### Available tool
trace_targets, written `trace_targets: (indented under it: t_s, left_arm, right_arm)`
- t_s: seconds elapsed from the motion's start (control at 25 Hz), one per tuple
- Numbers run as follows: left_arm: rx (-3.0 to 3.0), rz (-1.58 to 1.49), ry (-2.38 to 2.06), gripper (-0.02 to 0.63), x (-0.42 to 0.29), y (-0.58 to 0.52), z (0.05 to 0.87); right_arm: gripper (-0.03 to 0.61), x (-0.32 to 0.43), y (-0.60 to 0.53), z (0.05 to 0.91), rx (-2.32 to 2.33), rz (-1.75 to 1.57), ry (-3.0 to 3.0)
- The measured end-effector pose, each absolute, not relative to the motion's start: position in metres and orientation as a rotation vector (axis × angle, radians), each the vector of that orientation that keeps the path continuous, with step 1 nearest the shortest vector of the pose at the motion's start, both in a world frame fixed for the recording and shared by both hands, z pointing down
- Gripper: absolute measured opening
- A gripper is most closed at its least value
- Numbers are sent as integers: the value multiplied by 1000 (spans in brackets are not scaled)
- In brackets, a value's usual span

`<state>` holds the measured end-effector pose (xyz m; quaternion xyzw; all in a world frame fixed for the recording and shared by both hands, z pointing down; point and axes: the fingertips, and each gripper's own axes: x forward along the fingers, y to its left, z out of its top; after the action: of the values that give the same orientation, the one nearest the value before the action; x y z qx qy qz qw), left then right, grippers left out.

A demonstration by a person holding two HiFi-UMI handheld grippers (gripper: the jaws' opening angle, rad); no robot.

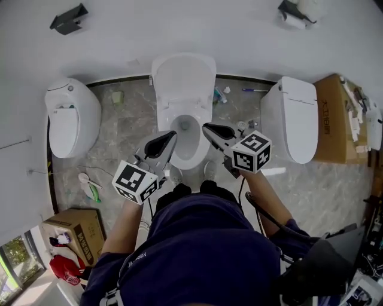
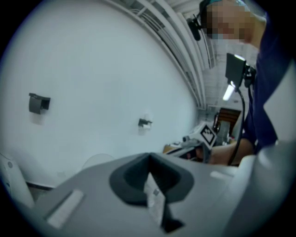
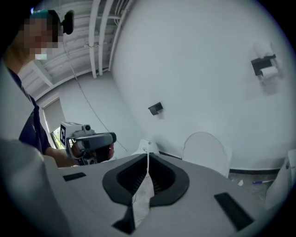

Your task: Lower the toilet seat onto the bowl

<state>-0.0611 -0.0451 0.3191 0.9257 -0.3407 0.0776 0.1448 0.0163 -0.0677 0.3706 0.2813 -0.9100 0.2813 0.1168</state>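
Observation:
The middle toilet (image 1: 182, 128) stands against the white wall with its white lid (image 1: 183, 79) raised; I cannot tell the seat from the lid. The open bowl (image 1: 187, 142) lies below the two grippers. My left gripper (image 1: 172, 136) hangs over the bowl's left rim, its jaws shut with nothing held. Over the bowl's right rim my right gripper (image 1: 206, 127) is also shut and empty. In the right gripper view that gripper (image 3: 148, 155) points at the upright lid (image 3: 206, 150). The left gripper (image 2: 149, 156) faces the bare wall in its own view.
Closed toilets stand on the left (image 1: 72, 116) and on the right (image 1: 294, 119). A cardboard box (image 1: 336, 117) sits far right and another (image 1: 76, 232) at lower left. Small items (image 1: 222, 94) lie on the marble floor behind the bowl. Holders (image 1: 68, 18) hang on the wall.

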Motion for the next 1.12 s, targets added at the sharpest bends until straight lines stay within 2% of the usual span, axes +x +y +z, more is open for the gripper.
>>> trace_targets:
  t_s: [0.6,1.12]
  left_arm:
    - [2836,58,-1021,3,-37,-53,229]
    - [2855,20,-1026,3,-26,-55,213]
  right_arm:
    - [8,36,-63,232,862,511,-2921]
    - [8,40,-58,211,855,454,-2948]
